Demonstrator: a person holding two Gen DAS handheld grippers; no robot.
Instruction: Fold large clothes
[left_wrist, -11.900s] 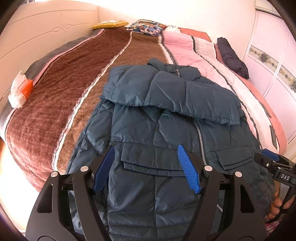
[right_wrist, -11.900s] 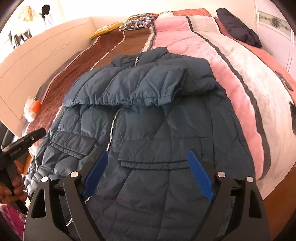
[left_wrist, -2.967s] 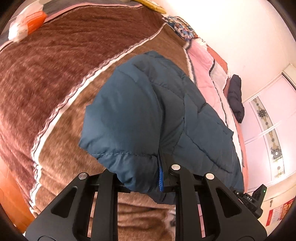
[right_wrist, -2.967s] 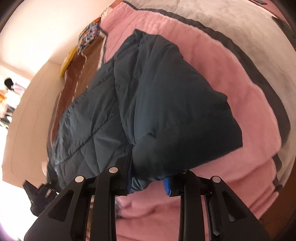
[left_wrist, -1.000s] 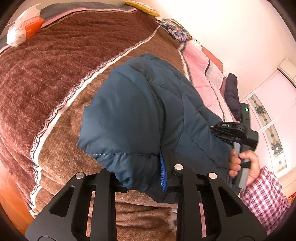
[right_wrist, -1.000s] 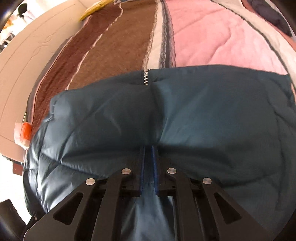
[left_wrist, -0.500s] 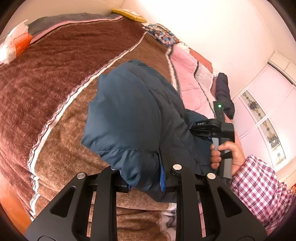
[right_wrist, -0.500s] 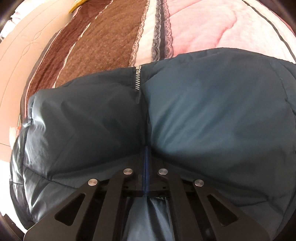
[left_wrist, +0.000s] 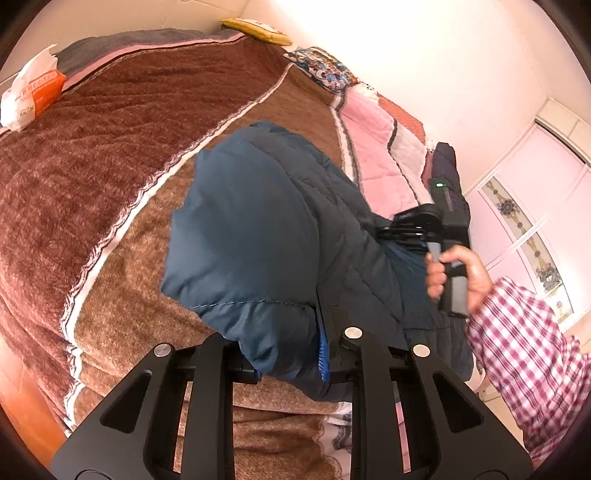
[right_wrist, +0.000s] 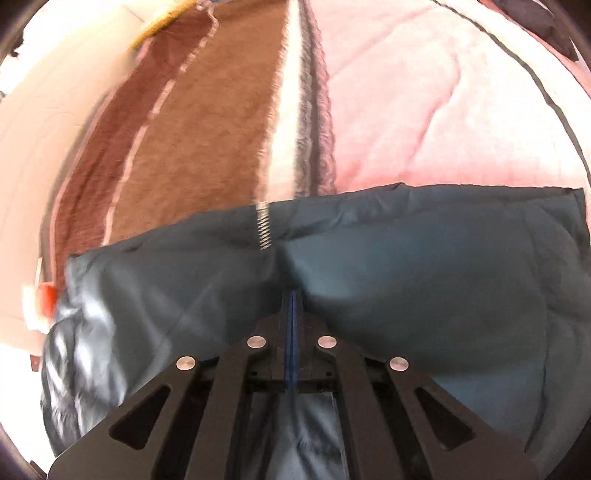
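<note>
A dark teal puffer jacket (left_wrist: 258, 236) lies folded in a bundle on the bed. My left gripper (left_wrist: 288, 354) is shut on the jacket's near left edge, the padded fabric bulging between its fingers. In the right wrist view the jacket (right_wrist: 424, 258) fills the lower half, its zipper (right_wrist: 263, 229) showing at the far fold. My right gripper (right_wrist: 293, 314) is shut, its blue pads pressed together over the jacket's middle crease; whether fabric is pinched between them is hidden. The right gripper also shows in the left wrist view (left_wrist: 417, 225), resting on the jacket in a hand.
The bed has a brown plush blanket (left_wrist: 92, 166) on the left and a pink quilt (right_wrist: 424, 110) on the right. A white and orange pack (left_wrist: 31, 92) lies at the left edge. A dark garment (left_wrist: 447, 162) and pillows (left_wrist: 325, 70) lie beyond. A wardrobe (left_wrist: 535, 221) stands at right.
My right gripper's pads have closed fully together and it has moved over the jacket's middle. My left gripper keeps its hold on the jacket's edge. The right view has shifted and blurred.
</note>
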